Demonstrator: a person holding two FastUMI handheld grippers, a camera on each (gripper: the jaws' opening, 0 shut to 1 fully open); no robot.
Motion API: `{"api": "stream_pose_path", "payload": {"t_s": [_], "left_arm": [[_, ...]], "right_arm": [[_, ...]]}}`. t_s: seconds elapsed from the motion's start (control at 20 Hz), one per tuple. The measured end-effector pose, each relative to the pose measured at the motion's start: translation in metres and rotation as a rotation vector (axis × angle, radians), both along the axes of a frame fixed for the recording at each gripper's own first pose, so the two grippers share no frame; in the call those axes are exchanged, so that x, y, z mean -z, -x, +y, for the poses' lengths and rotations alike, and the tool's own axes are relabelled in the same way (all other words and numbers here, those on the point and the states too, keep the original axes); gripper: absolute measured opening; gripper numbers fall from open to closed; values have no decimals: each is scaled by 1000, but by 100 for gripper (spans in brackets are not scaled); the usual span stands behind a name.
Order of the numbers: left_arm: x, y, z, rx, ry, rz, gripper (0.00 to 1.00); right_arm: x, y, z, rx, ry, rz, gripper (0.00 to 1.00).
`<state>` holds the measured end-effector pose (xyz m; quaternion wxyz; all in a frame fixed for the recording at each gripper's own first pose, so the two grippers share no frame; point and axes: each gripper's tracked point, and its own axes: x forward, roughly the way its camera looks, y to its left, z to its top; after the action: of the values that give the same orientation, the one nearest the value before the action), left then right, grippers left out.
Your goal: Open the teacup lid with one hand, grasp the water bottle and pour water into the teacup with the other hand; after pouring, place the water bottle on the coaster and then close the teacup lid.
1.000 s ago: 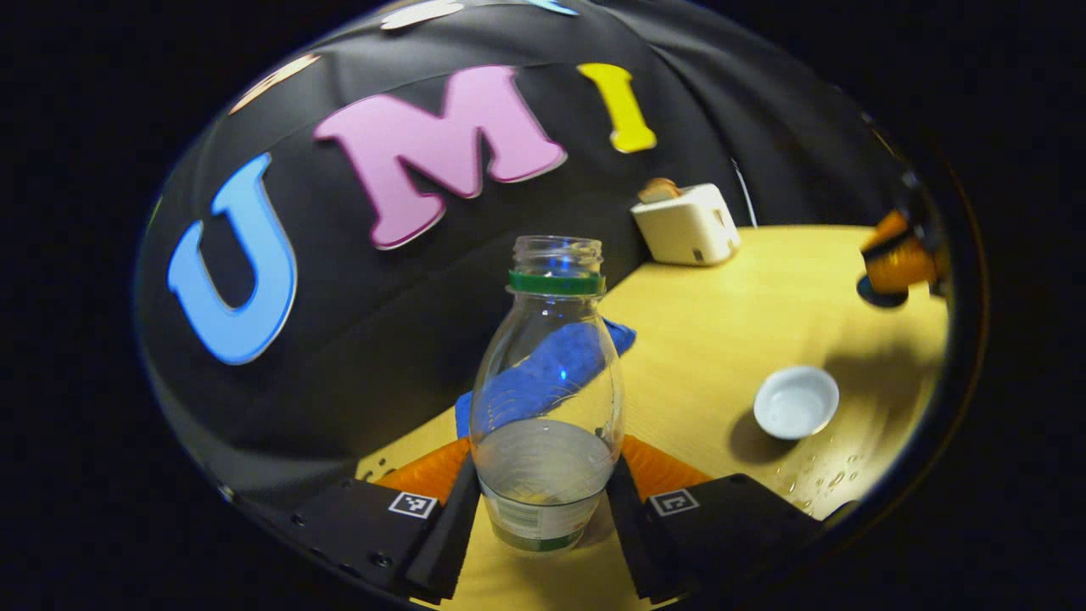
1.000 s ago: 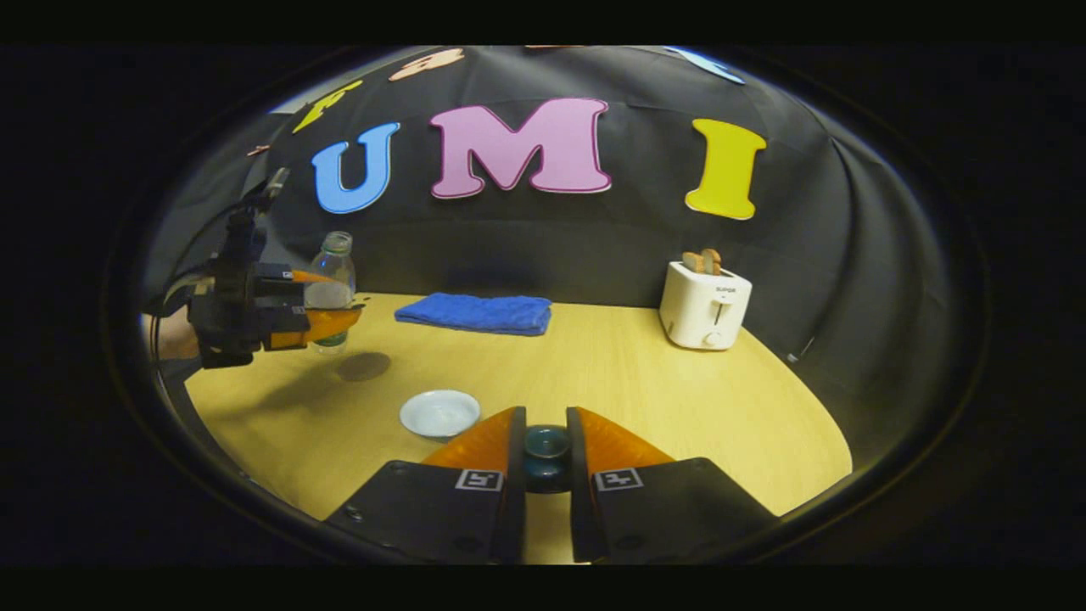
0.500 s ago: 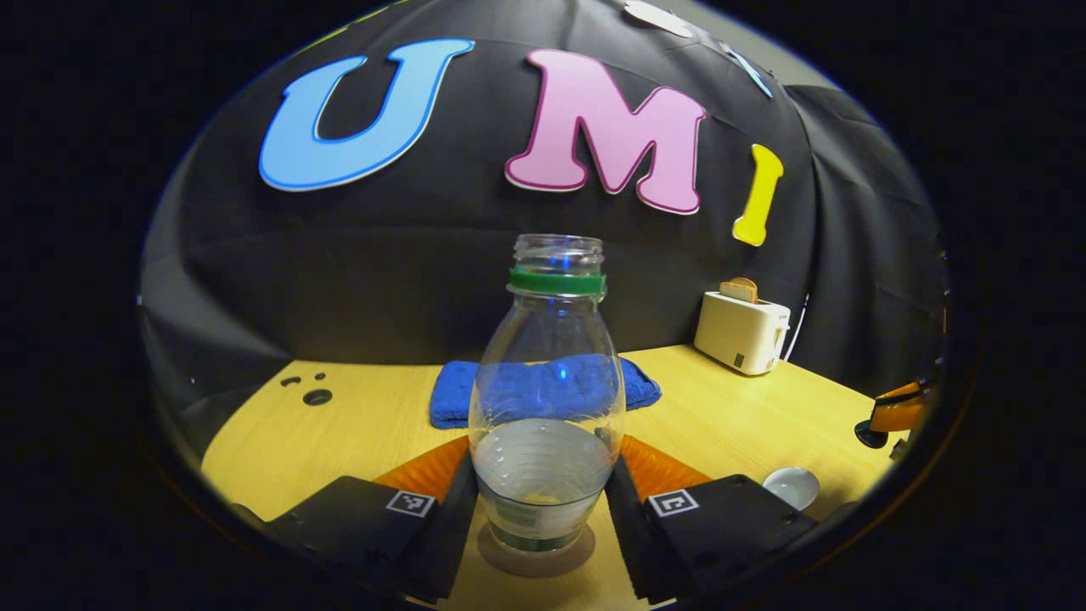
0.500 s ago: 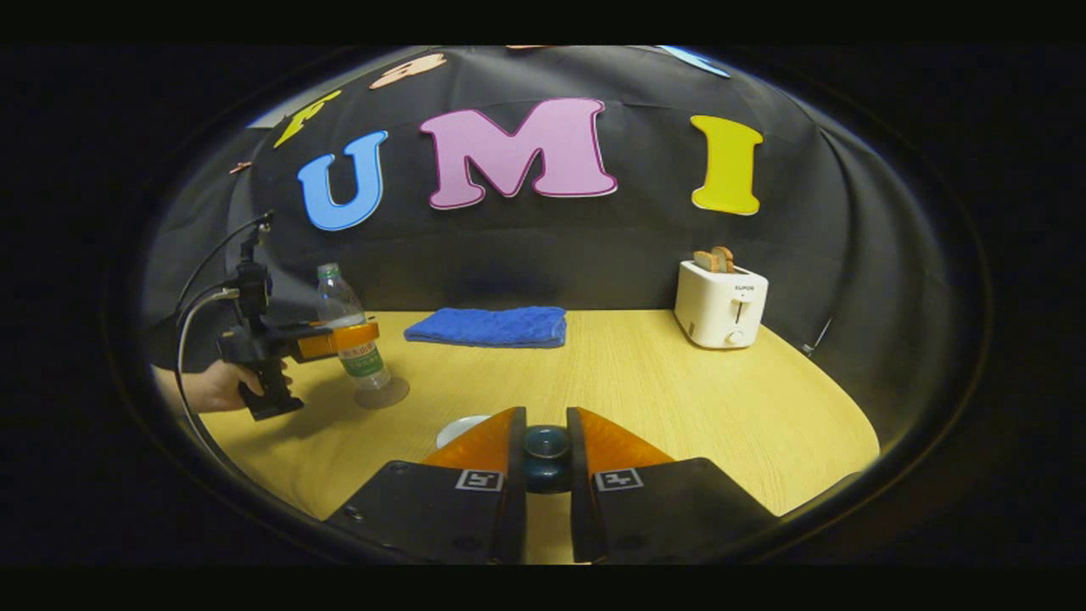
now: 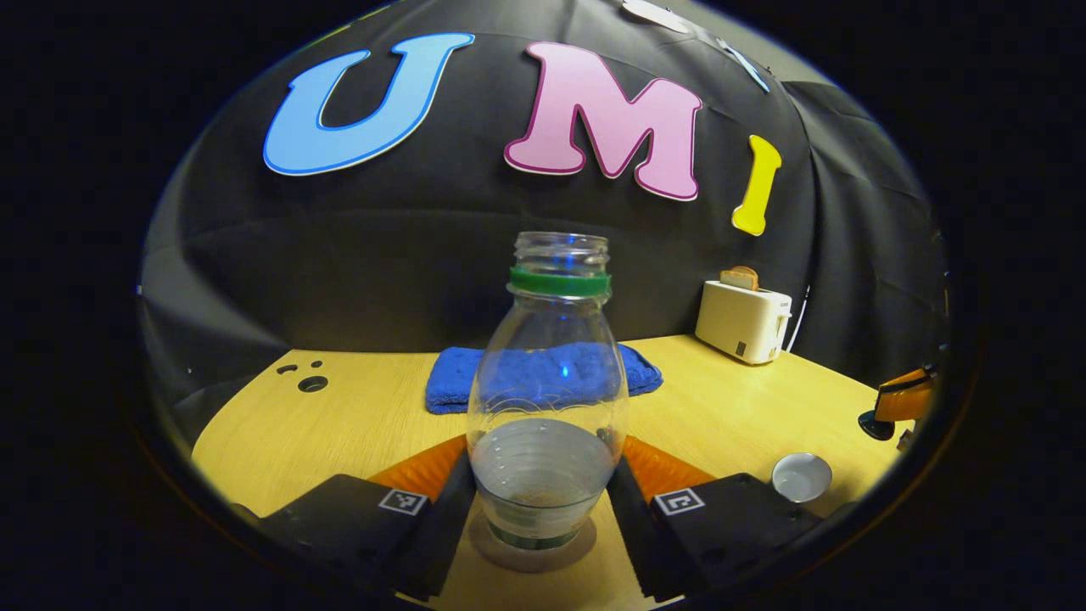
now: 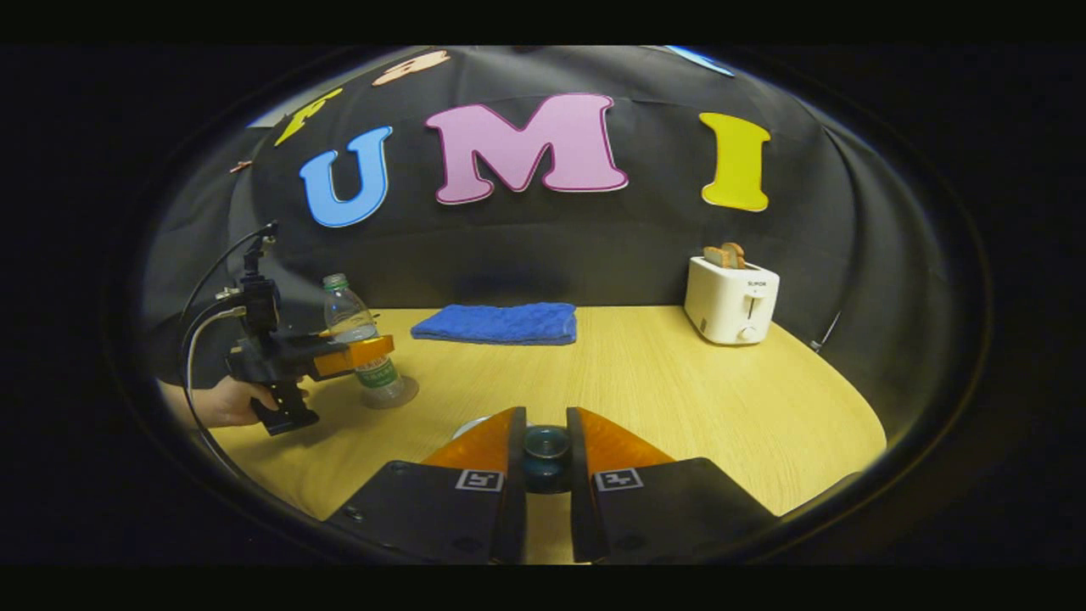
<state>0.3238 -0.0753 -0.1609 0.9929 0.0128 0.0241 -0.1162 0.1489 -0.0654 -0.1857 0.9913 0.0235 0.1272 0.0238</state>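
One water bottle (image 5: 547,399), uncapped and upright at the centre of the left gripper view, stands on one round coaster (image 5: 533,547) at the bottom centre, some water in its lower part. The left gripper (image 5: 543,501) has both fingers pressed against the bottle's lower sides, clamped on it. One open teacup (image 5: 802,477) sits on the tabletop (image 5: 356,424) at the lower right of that view, pale inside, well apart from the bottle. In the right gripper view, the right gripper (image 6: 545,462) at the bottom centre is closed on one dark teacup lid (image 6: 545,456), a finger against each side of it. At the left of the right gripper view one hand (image 6: 227,400) holds the left gripper against the bottle on its coaster. Behind, count one folded blue cloth (image 6: 496,323) at centre and one white toaster (image 6: 731,299) at right with two slices of toast (image 6: 724,255) poking up.
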Motion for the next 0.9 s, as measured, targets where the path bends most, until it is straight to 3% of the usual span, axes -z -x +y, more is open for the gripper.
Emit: {"api": "stream_pose_path", "payload": {"t_s": [0.1, 0.15, 0.4, 0.7, 0.9], "left_arm": [[-6, 3, 2, -12, -22, -9, 88], [-7, 5, 0, -16, -33, -11, 99], [-7, 24, -1, -31, -20, 21, 98], [10, 61, 1, -46, 13, 74, 98], [30, 81, 14, -75, 3, 117, 98]], "right_arm": [[1, 0, 0, -5, 6, 1, 24], [2, 1, 1, -7, 5, 4, 24], [0, -2, 6, -19, -6, -2, 20], [4, -17, 15, -28, -11, -16, 24], [10, -29, 34, -71, -13, -29, 21]]}}
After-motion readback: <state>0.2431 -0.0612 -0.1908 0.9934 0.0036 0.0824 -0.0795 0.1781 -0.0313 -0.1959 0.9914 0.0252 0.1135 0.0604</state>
